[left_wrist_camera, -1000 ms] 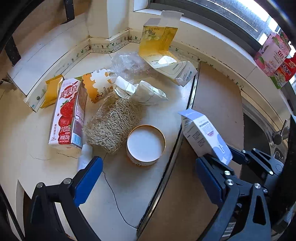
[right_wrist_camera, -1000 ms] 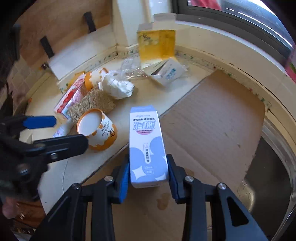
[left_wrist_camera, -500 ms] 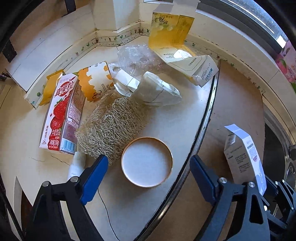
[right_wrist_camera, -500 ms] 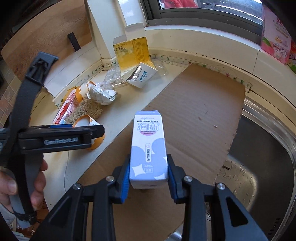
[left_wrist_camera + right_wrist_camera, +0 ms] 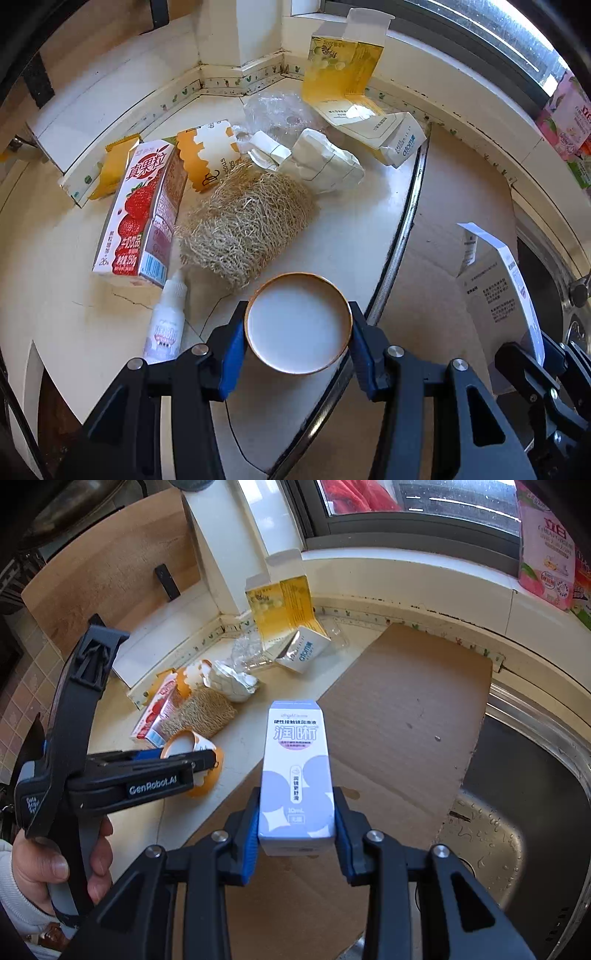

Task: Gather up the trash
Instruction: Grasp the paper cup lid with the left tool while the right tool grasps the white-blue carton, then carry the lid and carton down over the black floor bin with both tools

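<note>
I'm over a cream countertop (image 5: 44, 280) under a window (image 5: 417, 502), cardboard sheet (image 5: 406, 709) bridging to the steel sink (image 5: 517, 812), partly cut off. My left gripper (image 5: 297, 334) has just been closing; its pads touch the paper cup (image 5: 297, 328). My right gripper (image 5: 297, 834) clamps the eye-drop box (image 5: 295, 771).

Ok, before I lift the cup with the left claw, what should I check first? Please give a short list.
1. Left claw around paper cup; its jaws have just been closing, pads meeting the rim on both sides: ok.
2. Cup empty inside: ok.
3. Right claw shut on white-purple box: ok.
4. Dropper bottle outside the left claw: ok.
5. Loofah clear of the cup: cannot tell.
</note>
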Motion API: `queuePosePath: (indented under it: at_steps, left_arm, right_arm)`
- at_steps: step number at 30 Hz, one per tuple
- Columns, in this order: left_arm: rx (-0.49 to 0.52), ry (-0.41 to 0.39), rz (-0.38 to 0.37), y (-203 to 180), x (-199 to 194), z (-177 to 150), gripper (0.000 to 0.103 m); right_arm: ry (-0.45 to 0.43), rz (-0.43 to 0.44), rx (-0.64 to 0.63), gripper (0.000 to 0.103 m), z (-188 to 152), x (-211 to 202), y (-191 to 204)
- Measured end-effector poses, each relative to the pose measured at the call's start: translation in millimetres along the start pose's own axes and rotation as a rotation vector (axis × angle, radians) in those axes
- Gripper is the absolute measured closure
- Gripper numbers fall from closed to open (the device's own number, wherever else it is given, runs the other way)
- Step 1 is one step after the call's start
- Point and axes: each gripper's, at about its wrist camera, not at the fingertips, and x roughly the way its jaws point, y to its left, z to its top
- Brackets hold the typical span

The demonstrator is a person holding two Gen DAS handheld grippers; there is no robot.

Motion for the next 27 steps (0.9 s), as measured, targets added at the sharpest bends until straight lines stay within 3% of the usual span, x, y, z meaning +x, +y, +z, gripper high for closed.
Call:
queuePosePath:
  at_steps: [8, 11, 19, 27]
  left_arm:
    - [0.003, -0.016, -0.041, 24, -58, -33, 0.054]
    - [0.031, -0.063, -0.032, 39, -98, -43, 0.054]
    - [0.116, -0.213, 0.038, 92, -187, -86, 0.054]
    - [0.168, -0.266, -0.045, 150, -240, -138, 0.054]
  right_arm:
    - [-0.074, 0.015, -0.006, 0.068, -1, -33, 23]
    - [-0.093, 0.027, -0.008, 0.068, -4, -47, 40]
    - [-0.156, 0.036, -0.087, 0.068, -22, -92, 107]
    - [-0.182, 0.011, -0.136, 0.068, -66, -132, 199]
